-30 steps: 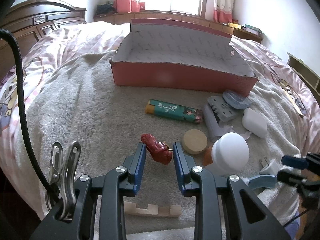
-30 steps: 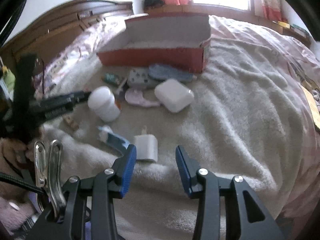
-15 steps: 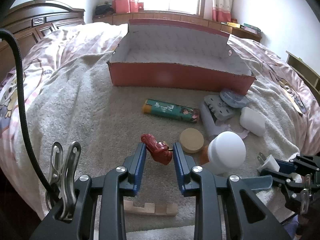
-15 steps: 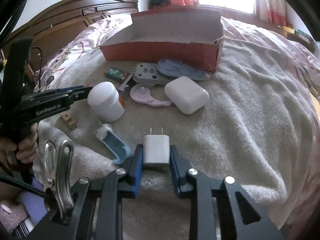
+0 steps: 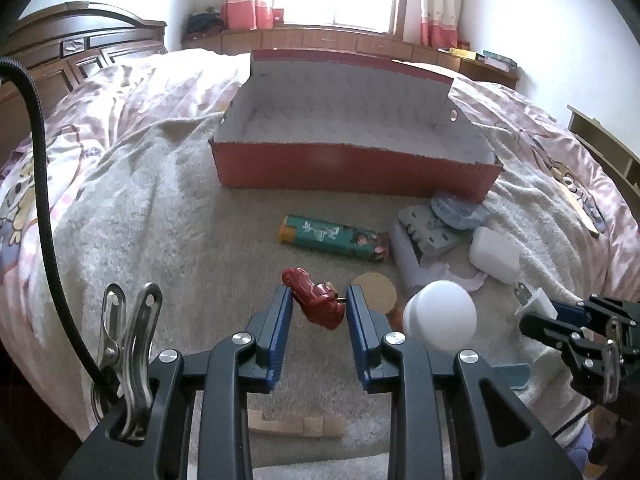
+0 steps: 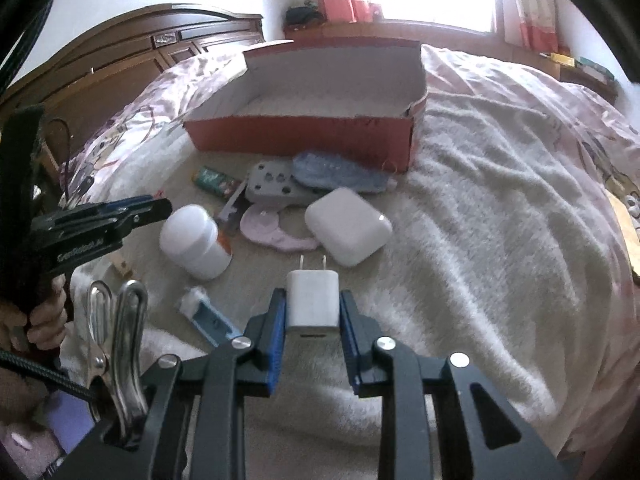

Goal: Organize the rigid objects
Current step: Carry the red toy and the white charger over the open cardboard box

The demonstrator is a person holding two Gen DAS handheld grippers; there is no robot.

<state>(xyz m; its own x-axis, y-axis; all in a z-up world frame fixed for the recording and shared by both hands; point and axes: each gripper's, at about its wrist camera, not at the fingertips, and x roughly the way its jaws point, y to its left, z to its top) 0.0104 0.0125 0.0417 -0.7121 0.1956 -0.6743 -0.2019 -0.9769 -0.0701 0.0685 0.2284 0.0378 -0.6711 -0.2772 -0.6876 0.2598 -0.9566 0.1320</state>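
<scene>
Charger, white with its prongs pointing away, sits clamped between the right gripper's jaws just above the towel. Left gripper grips a red toy. Red box lies beyond, open.

Bed, pink quilt, cream towel over it. On towel: red box at 12 o'clock; green tube centre; white case, grey plug block at 3; wood block at 6.
</scene>
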